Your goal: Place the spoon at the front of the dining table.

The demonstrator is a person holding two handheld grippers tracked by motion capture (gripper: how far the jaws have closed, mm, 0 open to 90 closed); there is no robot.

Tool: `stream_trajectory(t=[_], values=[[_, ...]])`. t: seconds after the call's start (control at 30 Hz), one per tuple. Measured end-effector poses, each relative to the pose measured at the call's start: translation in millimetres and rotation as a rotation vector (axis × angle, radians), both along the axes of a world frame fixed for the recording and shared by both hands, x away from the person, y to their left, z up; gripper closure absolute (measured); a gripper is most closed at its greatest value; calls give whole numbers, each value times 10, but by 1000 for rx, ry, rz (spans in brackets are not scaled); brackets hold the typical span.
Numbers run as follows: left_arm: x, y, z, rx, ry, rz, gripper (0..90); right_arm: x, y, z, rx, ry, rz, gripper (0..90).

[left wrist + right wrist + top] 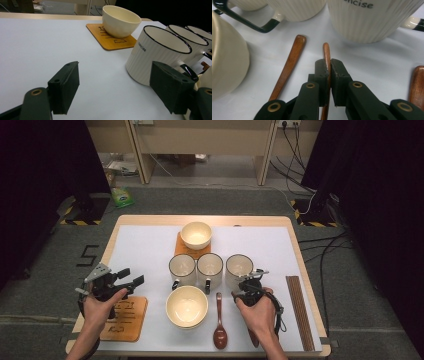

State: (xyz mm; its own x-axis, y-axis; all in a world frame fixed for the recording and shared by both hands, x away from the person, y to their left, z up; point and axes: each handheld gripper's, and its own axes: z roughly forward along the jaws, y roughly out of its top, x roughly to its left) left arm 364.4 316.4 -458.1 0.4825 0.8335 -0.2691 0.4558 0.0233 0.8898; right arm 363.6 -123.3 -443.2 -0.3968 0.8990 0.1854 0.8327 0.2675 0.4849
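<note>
My right gripper [327,65] is clamped on the thin handle of a wooden spoon [326,53] lying on the table just in front of the right-hand mug [372,17]. I should lift straight up, keeping the grip firm so the handle doesn't twist, and clear that mug. My left gripper [113,87] hangs wide open, holding nothing, beside the left mug [155,52].
</note>
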Motion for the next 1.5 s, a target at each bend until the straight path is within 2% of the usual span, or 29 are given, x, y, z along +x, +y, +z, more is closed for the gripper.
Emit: stream_trajectory(t=[1.1, 1.5], values=[[2, -8, -28, -1, 9, -3, 233, -51, 78, 179, 11, 23, 35, 842], [3, -8, -32, -4, 10, -1, 233, -63, 92, 261, 12, 11, 47, 842]])
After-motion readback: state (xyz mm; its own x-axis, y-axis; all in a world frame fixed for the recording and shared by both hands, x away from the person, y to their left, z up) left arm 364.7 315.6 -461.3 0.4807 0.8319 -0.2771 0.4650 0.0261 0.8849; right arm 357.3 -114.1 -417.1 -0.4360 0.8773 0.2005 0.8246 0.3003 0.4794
